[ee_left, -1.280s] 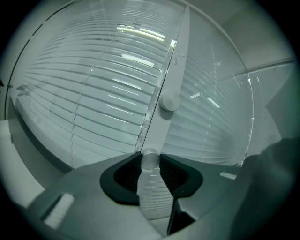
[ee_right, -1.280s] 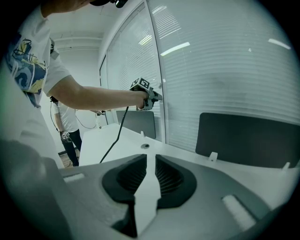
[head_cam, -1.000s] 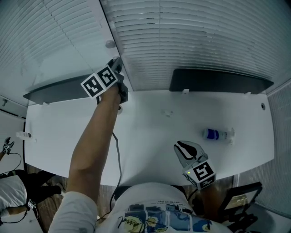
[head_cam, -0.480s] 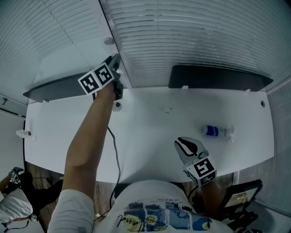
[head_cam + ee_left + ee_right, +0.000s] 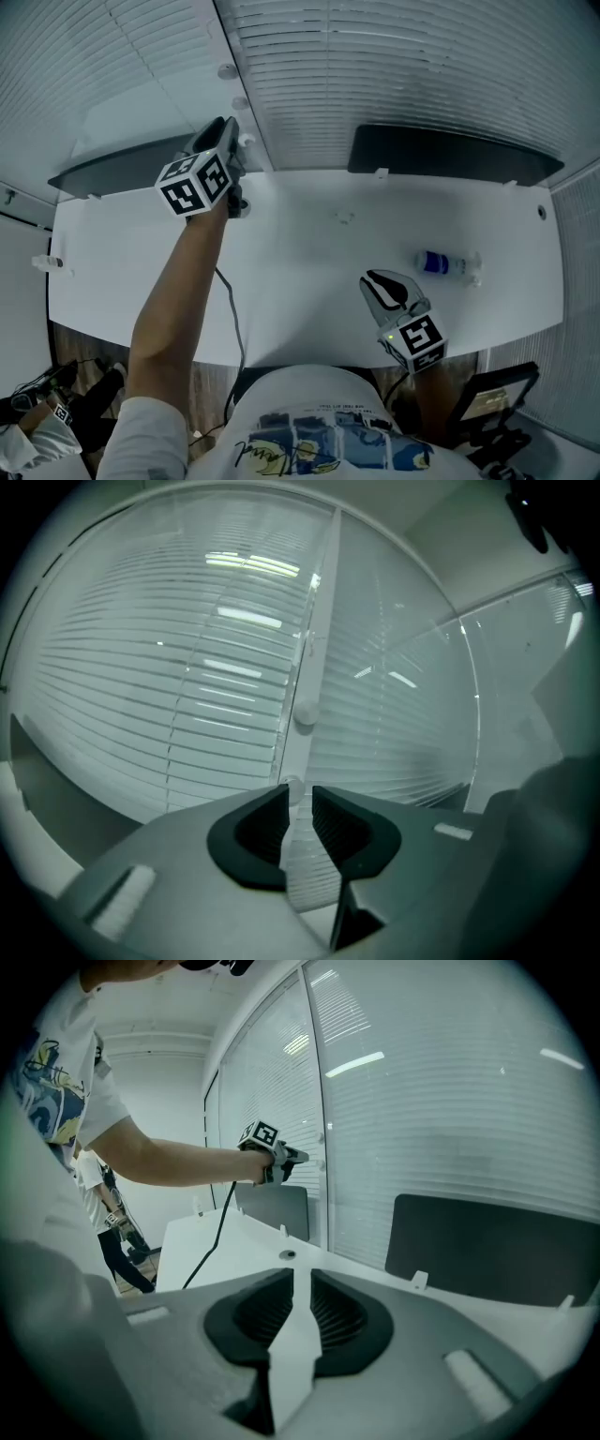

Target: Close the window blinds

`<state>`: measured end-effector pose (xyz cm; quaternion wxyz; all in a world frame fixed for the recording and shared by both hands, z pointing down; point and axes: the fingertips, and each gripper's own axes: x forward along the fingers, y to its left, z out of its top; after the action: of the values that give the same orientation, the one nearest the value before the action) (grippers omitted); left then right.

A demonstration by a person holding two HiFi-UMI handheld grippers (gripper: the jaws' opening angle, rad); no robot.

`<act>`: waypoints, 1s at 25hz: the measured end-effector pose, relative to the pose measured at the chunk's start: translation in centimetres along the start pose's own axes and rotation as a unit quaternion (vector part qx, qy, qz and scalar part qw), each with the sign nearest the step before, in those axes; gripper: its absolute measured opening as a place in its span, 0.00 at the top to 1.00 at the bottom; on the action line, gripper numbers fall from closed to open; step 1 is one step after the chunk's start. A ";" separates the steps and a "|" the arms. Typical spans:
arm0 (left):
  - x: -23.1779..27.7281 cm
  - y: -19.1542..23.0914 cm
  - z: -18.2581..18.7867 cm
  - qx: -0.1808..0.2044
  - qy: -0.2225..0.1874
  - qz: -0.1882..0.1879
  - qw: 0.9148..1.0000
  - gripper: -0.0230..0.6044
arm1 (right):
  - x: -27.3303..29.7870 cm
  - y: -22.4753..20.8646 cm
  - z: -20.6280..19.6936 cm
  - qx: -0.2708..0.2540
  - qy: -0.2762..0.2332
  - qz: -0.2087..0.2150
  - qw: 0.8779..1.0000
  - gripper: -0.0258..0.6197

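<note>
Both held nothing: the left gripper (image 5: 298, 797), jaws just narrowing, lined up on the 11 o'clock blind knob (image 5: 293, 783) to twist it, while the right gripper (image 5: 295, 1283) idled at 5 o'clock, jaws slack

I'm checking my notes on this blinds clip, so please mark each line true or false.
A bottle lies on the desk. True.
The right gripper holds the bottle. False: its jaws stand apart, empty.
Blinds hang on both sides of the window frame. True.
The left gripper rests on the desk. False: it is raised at the window frame; its jaws have just been closing, with nothing between them.
</note>
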<state>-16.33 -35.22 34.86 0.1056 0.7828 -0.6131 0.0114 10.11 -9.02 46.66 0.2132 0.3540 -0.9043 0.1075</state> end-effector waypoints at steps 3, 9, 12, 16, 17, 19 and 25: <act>-2.3 -1.2 -0.4 0.027 -0.002 -0.013 1.000 0.94 | 0.0 -0.1 0.1 0.004 -0.002 -0.001 1.000 0.89; -7.5 -4.9 -2.3 0.074 0.014 -0.068 0.995 0.95 | -0.2 -0.3 0.8 0.004 -0.008 0.002 1.000 0.89; -11.0 -7.2 -4.2 0.093 0.034 -0.102 0.990 0.95 | -0.5 -0.1 0.9 0.008 -0.010 0.008 1.000 0.89; -15.8 -9.7 -7.1 0.103 0.056 -0.136 0.984 0.95 | -0.4 0.2 1.0 0.007 -0.020 0.005 1.000 0.89; -16.8 -10.2 -7.7 0.103 0.059 -0.141 0.983 0.95 | -0.4 0.2 0.9 0.006 -0.021 0.000 1.000 0.89; -18.6 -11.2 -8.8 0.105 0.064 -0.150 0.981 0.95 | -0.4 0.3 0.9 0.005 -0.023 -0.005 1.000 0.89; -23.9 -13.0 -10.1 0.084 0.070 -0.185 0.977 0.95 | -1.5 3.3 1.8 -0.016 -0.032 -0.017 0.999 0.90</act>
<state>-8.59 -7.56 39.28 0.0827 0.8861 -0.4454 0.0982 8.27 -6.35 44.24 0.1922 0.3694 -0.9059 0.0776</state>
